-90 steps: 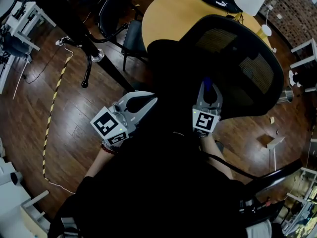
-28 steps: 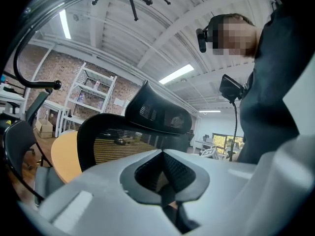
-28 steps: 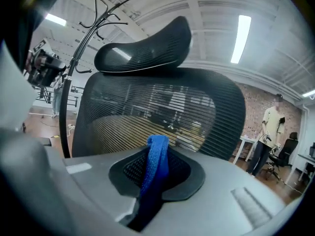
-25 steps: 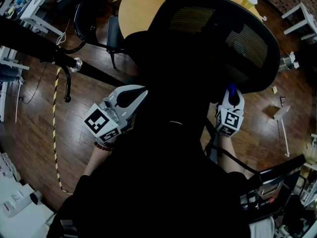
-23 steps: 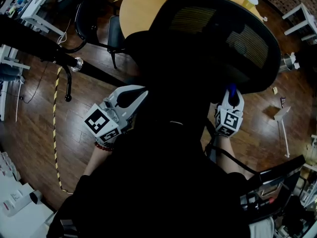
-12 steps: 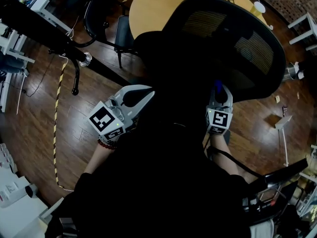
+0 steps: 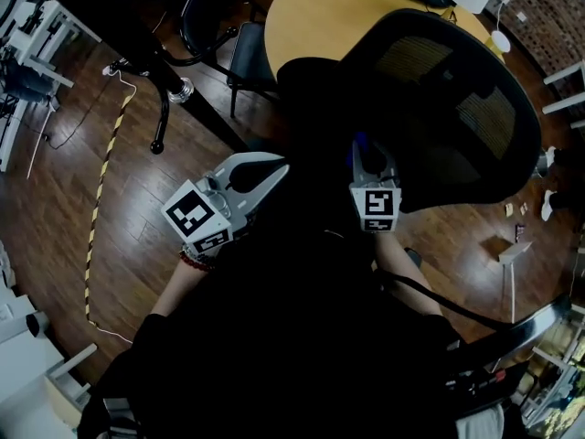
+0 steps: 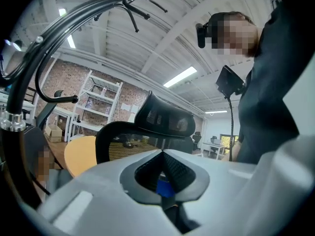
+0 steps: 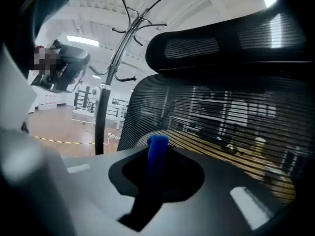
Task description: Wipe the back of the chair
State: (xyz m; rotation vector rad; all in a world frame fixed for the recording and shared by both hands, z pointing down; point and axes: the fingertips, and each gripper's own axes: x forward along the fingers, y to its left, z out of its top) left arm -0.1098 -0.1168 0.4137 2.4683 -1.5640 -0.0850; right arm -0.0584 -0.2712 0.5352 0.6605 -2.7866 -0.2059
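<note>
The black mesh chair back (image 7: 457, 108) fills the upper right of the head view, a wall close in front of the right tongs (image 7: 363, 149) and their blue cloth (image 7: 358, 141). Just beyond it stands the round counter (image 7: 311, 16). A coat stand pole (image 7: 119, 30) and a second chair (image 7: 245, 62) crowd the upper left. Bare wood floor (image 7: 137, 227) lies open at the left, beside the left tongs (image 7: 274, 167).

Office, mesh chair (image 7: 457, 108), round table (image 7: 311, 16), brick wall (image 8: 59, 80)

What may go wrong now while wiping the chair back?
Only a small tip of the blue cloth sticks out of the right gripper, so it may slip out on the mesh back, or the hard jaws may scrape it. The shut left gripper holds nothing, so the chair may turn away.
</note>
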